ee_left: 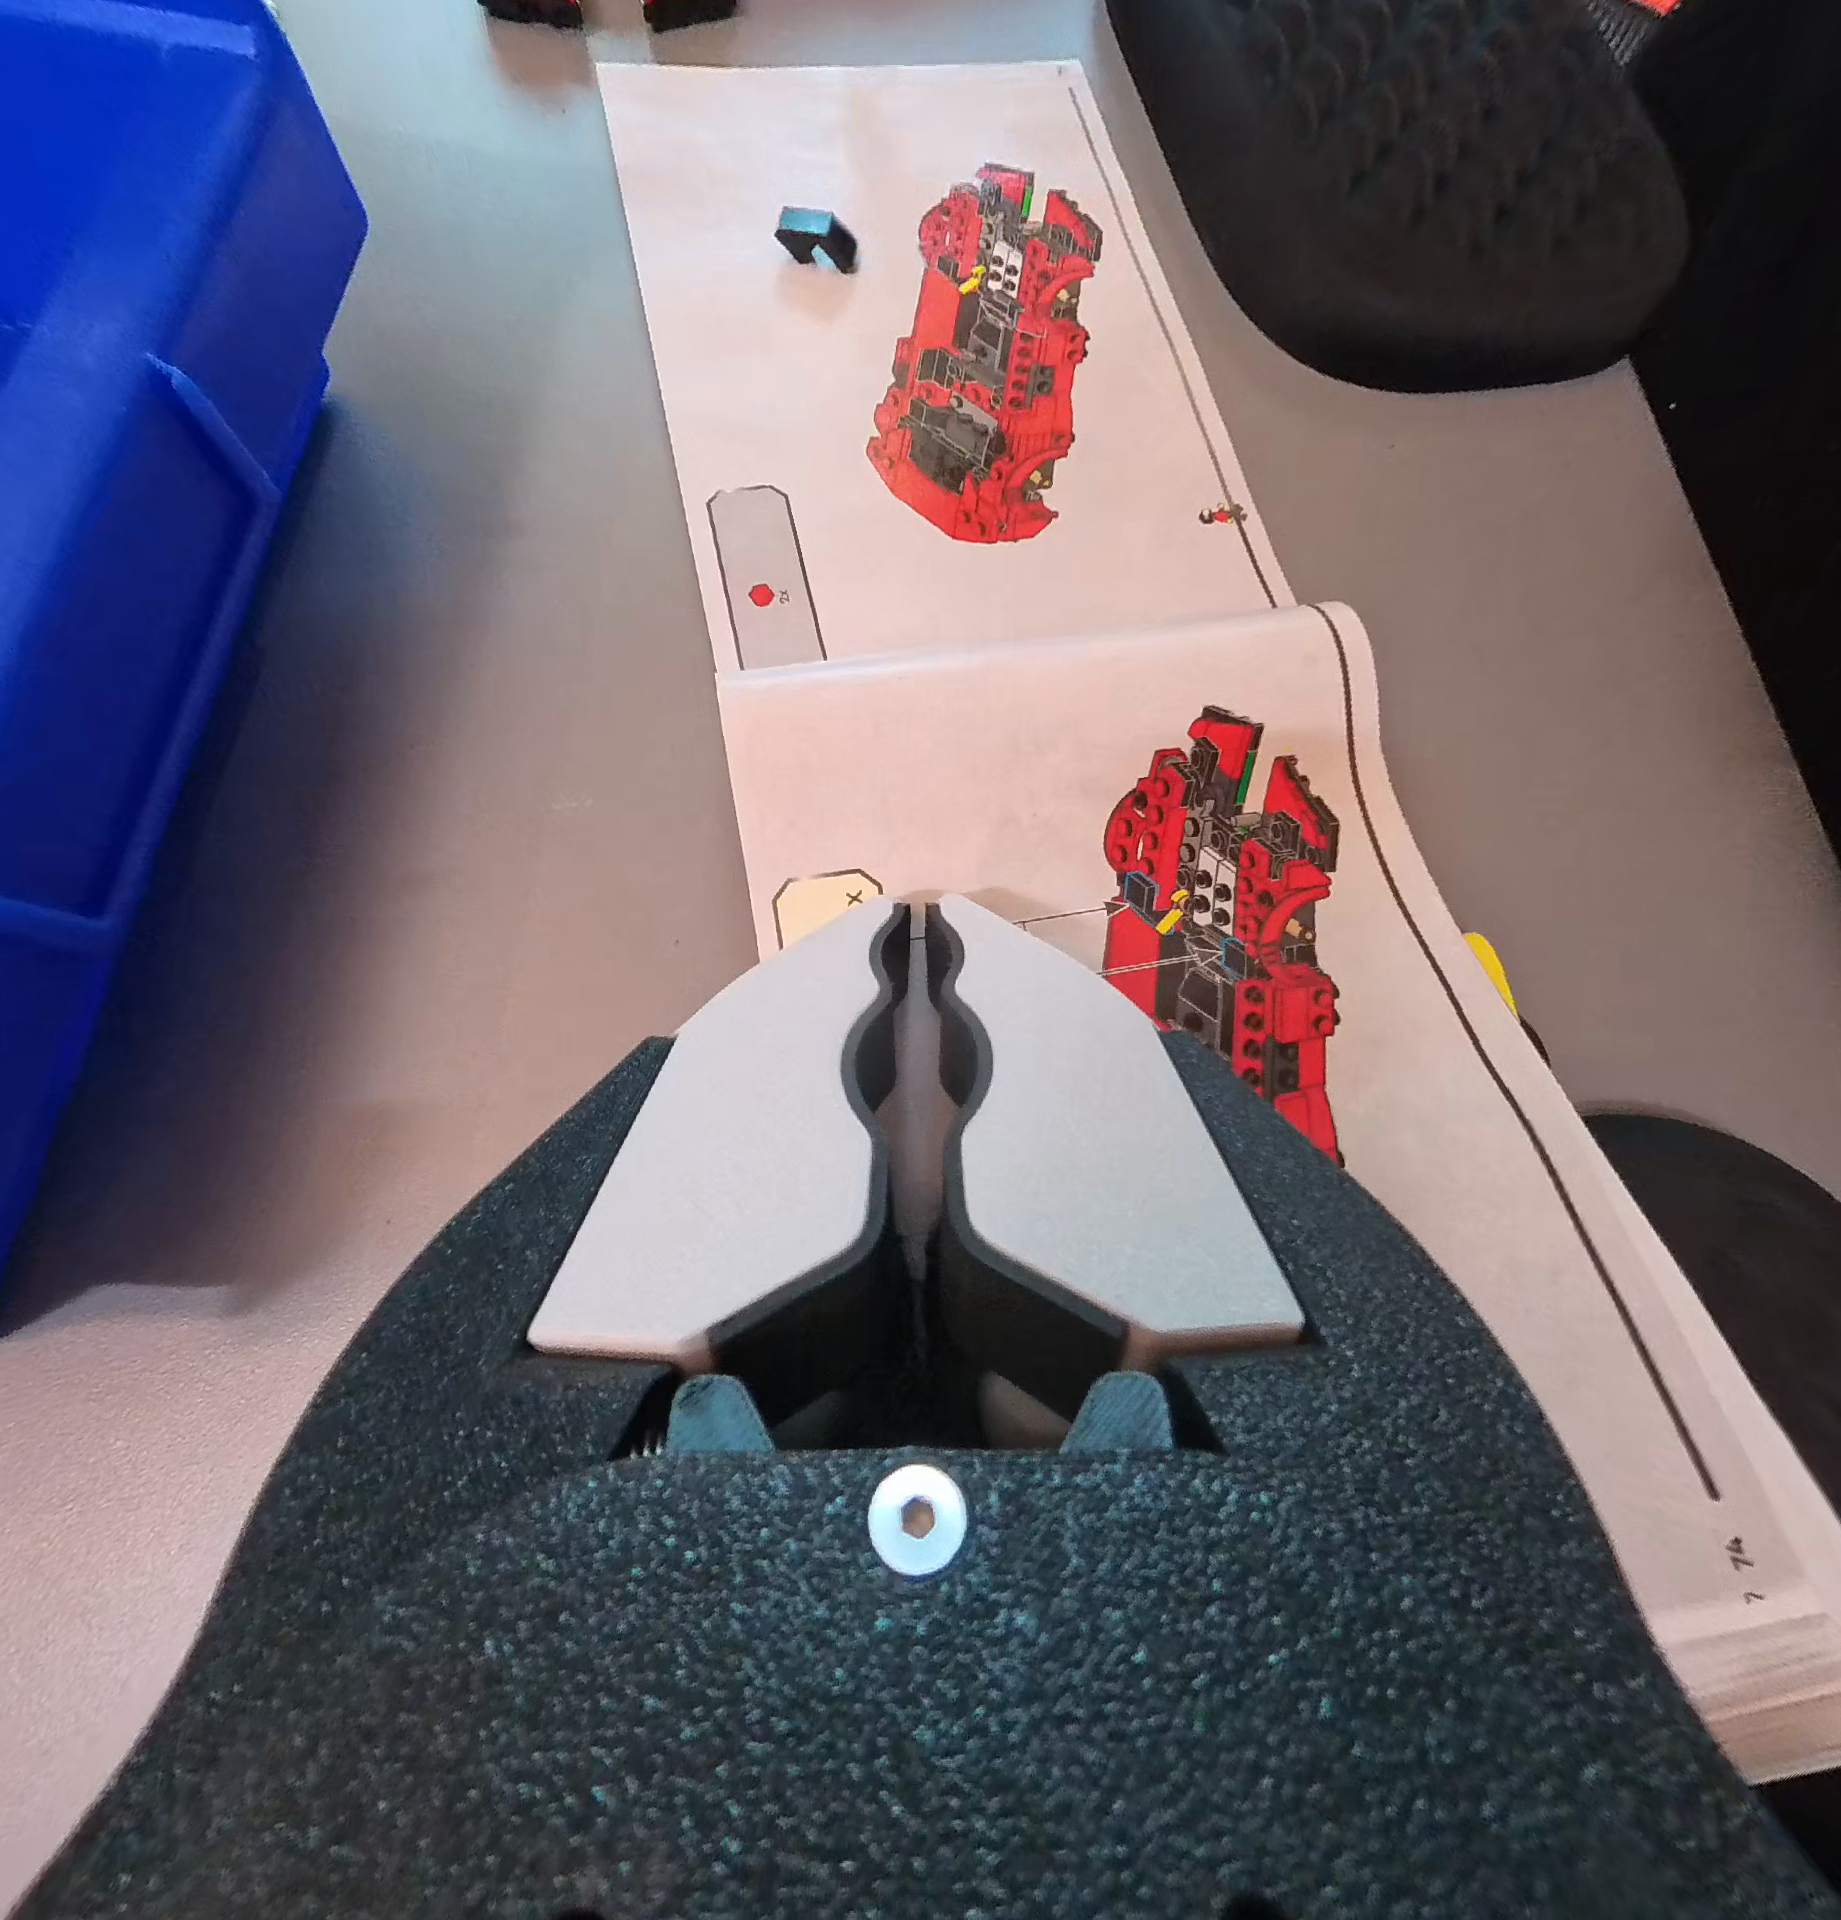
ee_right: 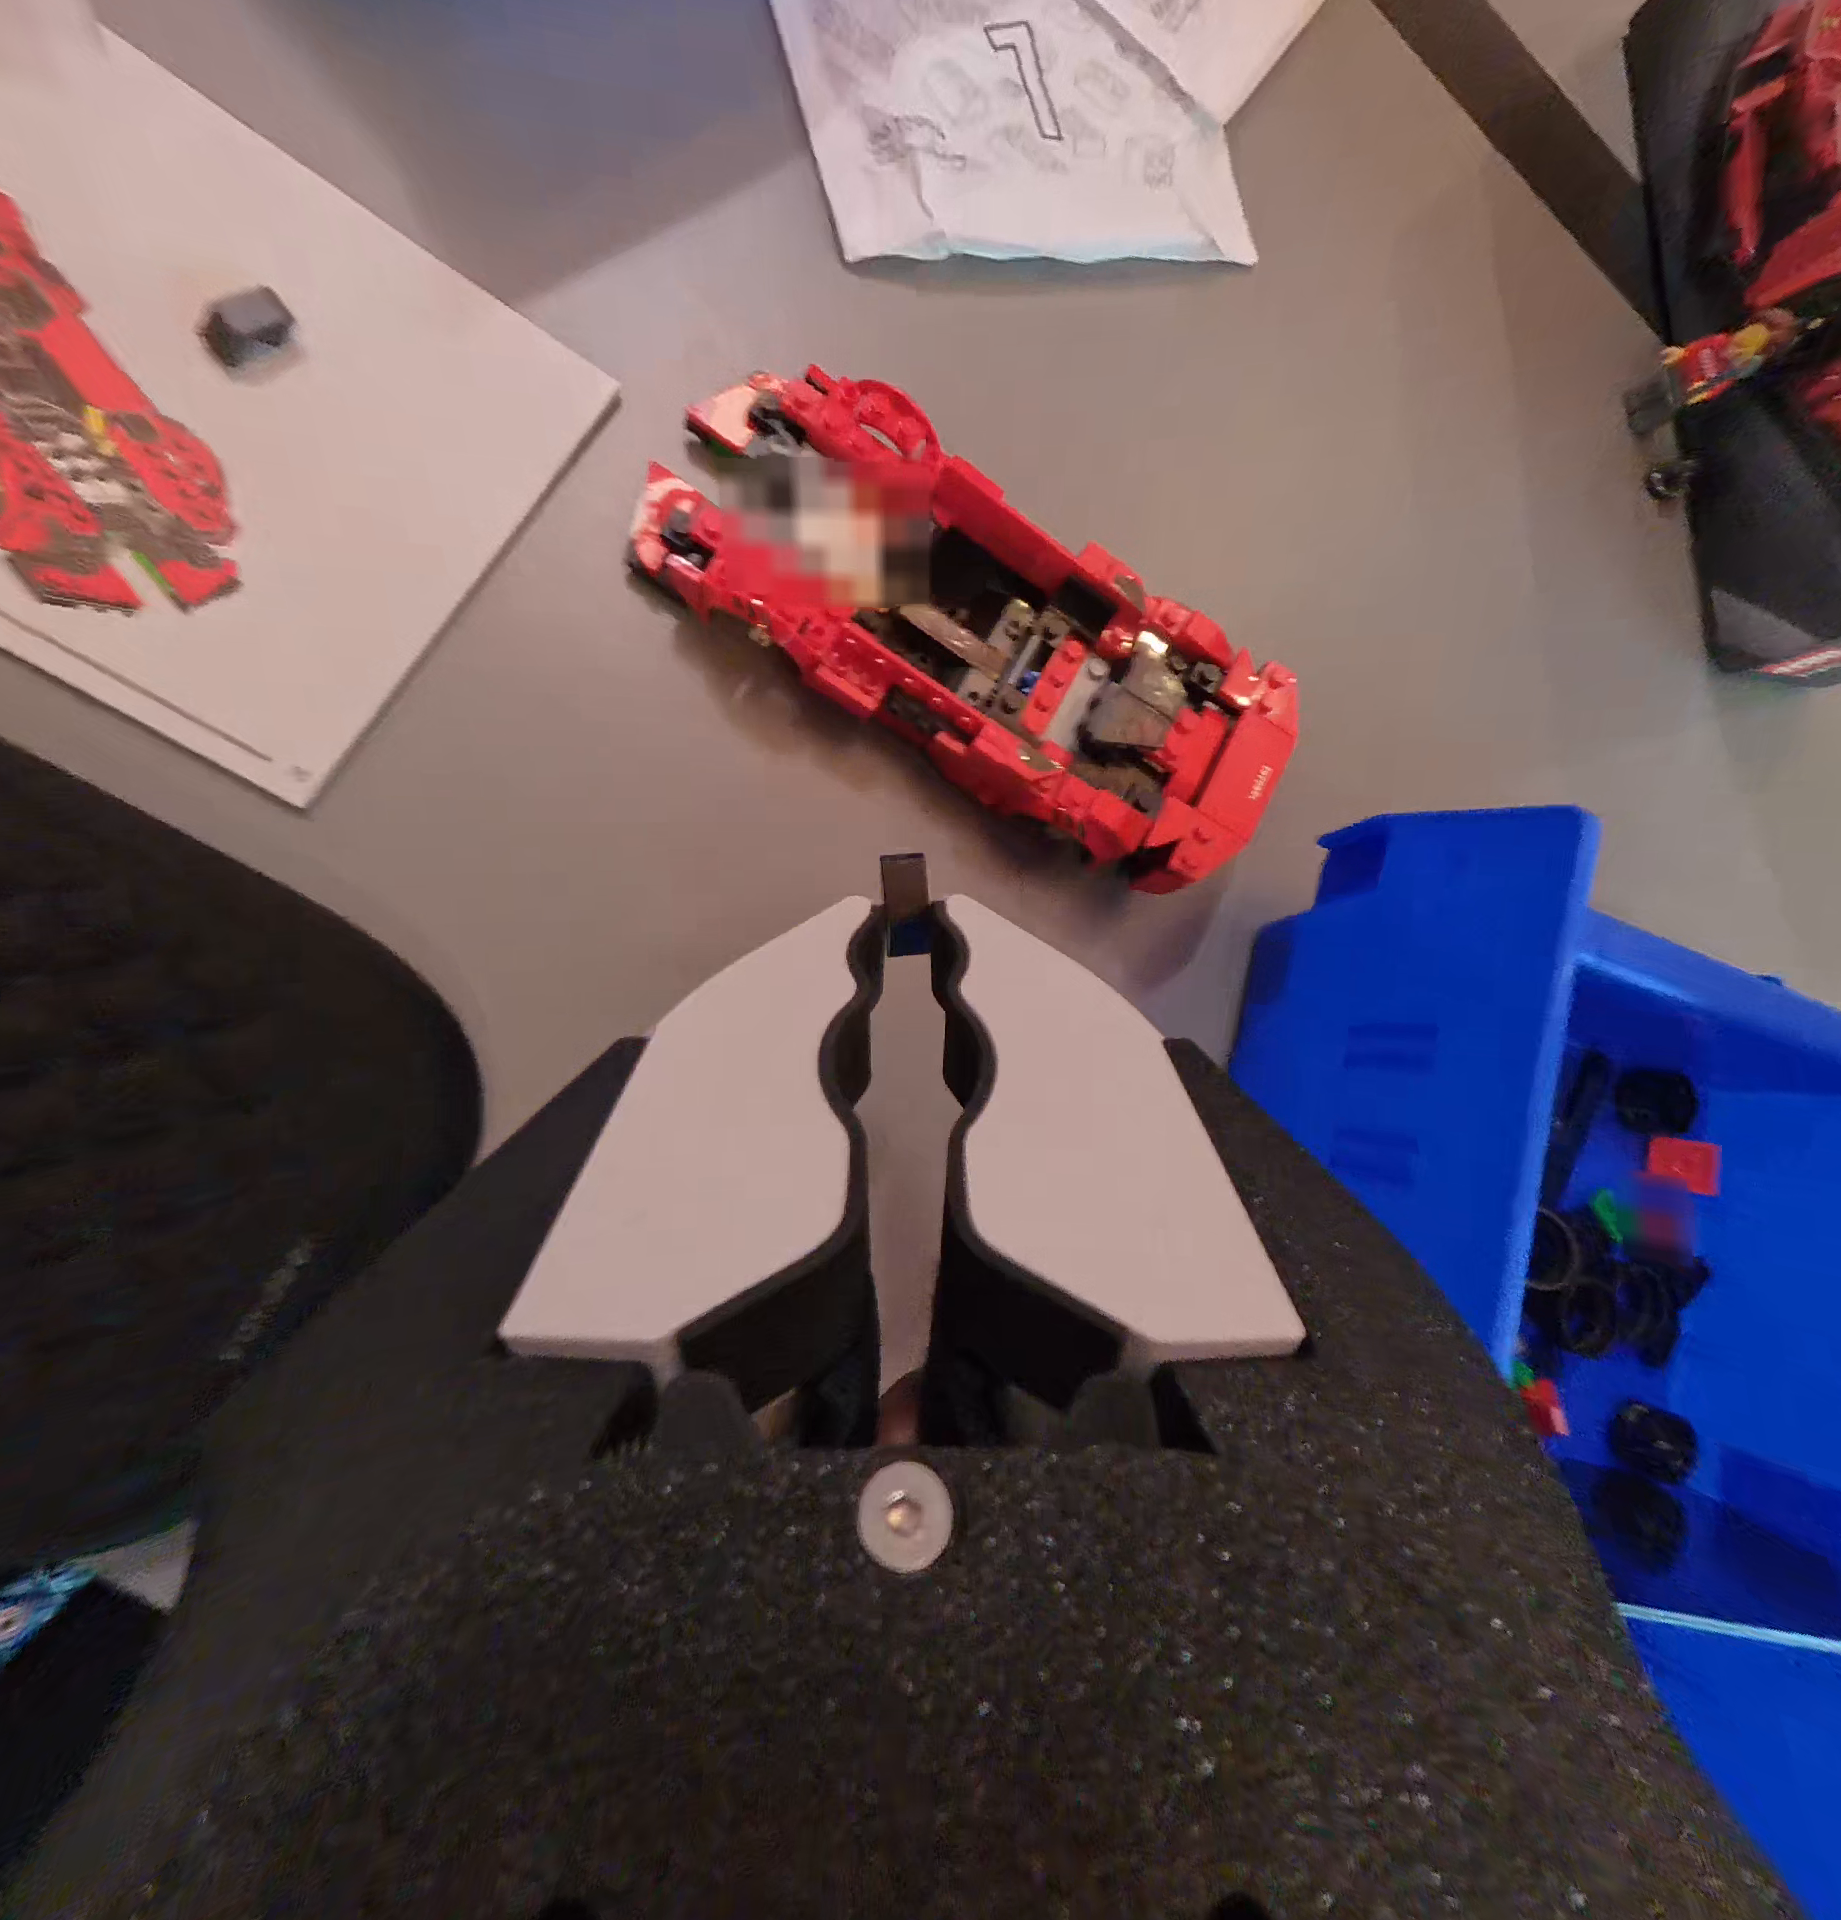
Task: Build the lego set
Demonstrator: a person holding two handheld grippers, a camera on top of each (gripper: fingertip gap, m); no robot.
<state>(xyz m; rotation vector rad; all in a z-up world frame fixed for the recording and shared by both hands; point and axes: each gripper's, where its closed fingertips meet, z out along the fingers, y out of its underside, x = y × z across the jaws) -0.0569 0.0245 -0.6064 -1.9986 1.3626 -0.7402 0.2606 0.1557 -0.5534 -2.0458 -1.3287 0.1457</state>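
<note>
grey table | booklet flat | blue bin beside red car

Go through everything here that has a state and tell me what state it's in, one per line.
Left gripper: shut, empty, over the booklet.
Right gripper: shut on a small dark piece.
Red car: partly built, interior exposed, lying on the table.
Booklet: open, flat.
Loose black piece: resting on the booklet page.
Blue bin: open, loose parts inside.
Paper bag: flat on the table.
</note>
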